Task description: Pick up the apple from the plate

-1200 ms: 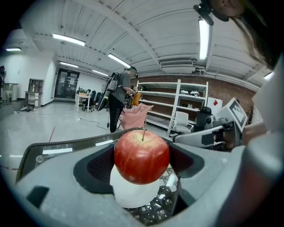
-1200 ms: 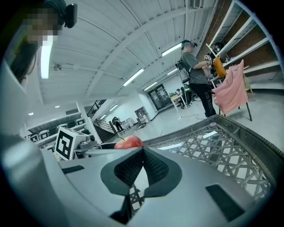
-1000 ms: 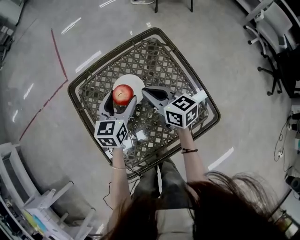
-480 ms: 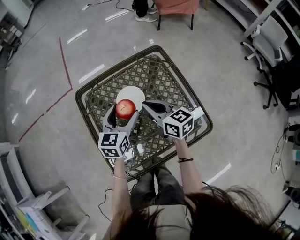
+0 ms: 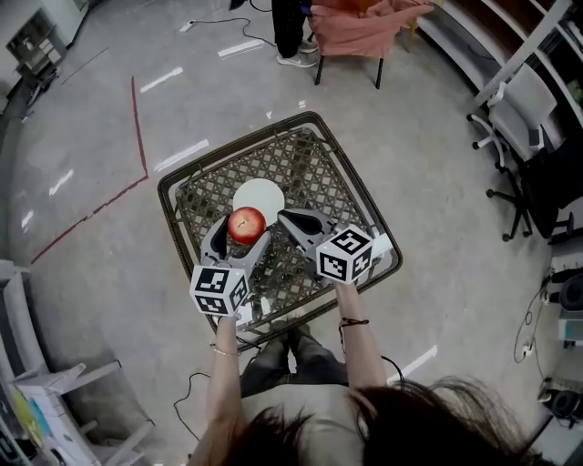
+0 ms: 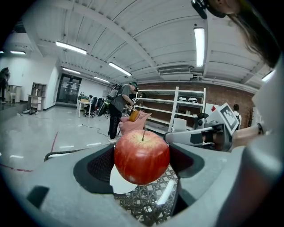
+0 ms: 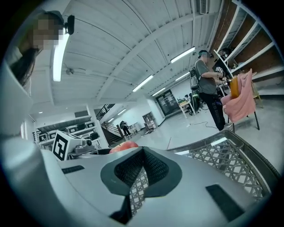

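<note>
A red apple (image 5: 246, 223) (image 6: 142, 156) is clamped between the jaws of my left gripper (image 5: 239, 235), lifted above the wicker table (image 5: 337, 168). The white plate (image 5: 259, 196) lies bare just beyond it; in the left gripper view its rim (image 6: 116, 181) shows under the fruit. My right gripper (image 5: 293, 221) hovers to the right of the apple, jaws shut with nothing between them. In the right gripper view the apple (image 7: 126, 146) peeks over the left jaw.
The table is a square lattice top with a raised rim (image 5: 171, 178). A chair draped in pink cloth (image 5: 360, 27) and a standing person (image 5: 290, 27) are beyond it. Office chairs (image 5: 515, 136) sit at the right. Red tape (image 5: 138, 114) marks the floor.
The left gripper has carried the apple off the plate toward the person, leaving the plate bare. The head view has pulled back and now shows more floor.
</note>
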`<state>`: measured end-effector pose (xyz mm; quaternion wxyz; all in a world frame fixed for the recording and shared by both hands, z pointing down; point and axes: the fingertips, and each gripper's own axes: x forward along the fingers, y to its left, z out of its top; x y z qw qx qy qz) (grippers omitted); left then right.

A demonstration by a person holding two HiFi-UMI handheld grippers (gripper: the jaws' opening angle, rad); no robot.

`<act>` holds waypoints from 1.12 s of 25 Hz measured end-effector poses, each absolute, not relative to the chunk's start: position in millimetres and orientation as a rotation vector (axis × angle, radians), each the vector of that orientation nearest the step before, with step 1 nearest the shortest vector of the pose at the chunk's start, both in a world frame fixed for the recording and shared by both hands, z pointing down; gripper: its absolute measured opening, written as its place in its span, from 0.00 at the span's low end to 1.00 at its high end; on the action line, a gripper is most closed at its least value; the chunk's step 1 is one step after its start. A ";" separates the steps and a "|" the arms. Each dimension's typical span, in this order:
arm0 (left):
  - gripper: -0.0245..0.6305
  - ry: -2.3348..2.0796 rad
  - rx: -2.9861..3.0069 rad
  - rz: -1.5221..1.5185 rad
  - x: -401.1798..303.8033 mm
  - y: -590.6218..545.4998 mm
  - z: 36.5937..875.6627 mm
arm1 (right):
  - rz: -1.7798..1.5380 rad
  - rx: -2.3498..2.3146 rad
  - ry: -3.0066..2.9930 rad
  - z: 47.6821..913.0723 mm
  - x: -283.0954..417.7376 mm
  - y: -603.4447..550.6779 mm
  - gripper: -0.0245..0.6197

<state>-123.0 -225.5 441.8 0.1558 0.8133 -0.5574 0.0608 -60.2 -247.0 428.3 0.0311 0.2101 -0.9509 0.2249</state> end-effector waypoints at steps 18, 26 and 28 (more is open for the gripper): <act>0.64 -1.591 2.376 0.156 -128.7 -193.2 403.5 | 0.636 0.595 -2.966 395.5 -63.2 -217.3 0.05; 0.64 -1.570 2.404 0.152 -121.7 -181.1 398.8 | 0.599 0.595 -2.974 389.0 -61.3 -209.0 0.05; 0.64 -1.569 2.409 0.150 -121.4 -181.0 398.3 | 0.577 0.599 -2.974 388.6 -61.3 -208.8 0.05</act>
